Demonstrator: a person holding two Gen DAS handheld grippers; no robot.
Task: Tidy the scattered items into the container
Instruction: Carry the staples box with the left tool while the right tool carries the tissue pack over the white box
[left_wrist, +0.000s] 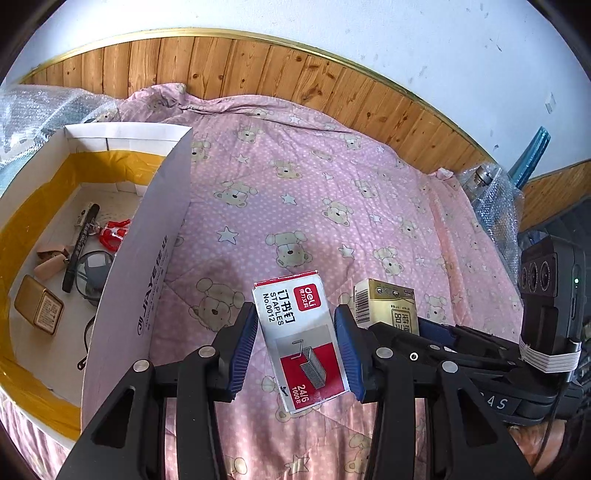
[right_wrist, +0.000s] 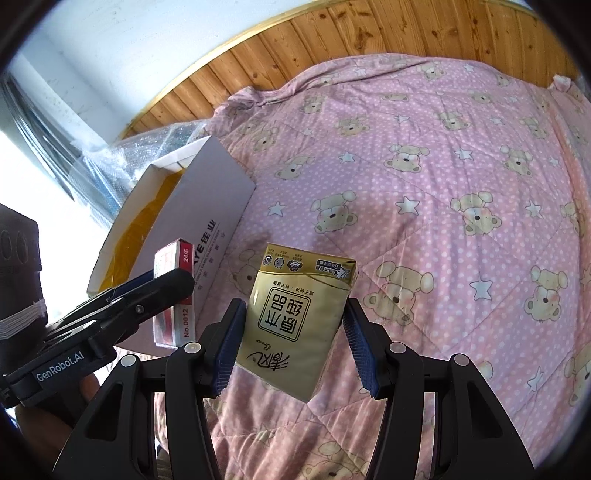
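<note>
Both grippers loaded, carry to box pending.

Left gripper (left_wrist: 297, 341) clamped on red-and-white cardboard staple box (left_wrist: 301, 341); right gripper (right_wrist: 293, 341) clamped on gold plastic tissue pack (right_wrist: 301, 319), both held above pink bear-print quilt (left_wrist: 332, 206). White cardboard box with yellow lining (left_wrist: 147, 236) at 9 o'clock already holds a black marker (left_wrist: 79, 247), a gold tin (left_wrist: 38, 310) and other bits. Quilt otherwise bare; tall near wall needs clearing.

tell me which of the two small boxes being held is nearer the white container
The red-and-white staples box in the left gripper; the gold tissue pack in the right gripper sits farther from the container.
</note>
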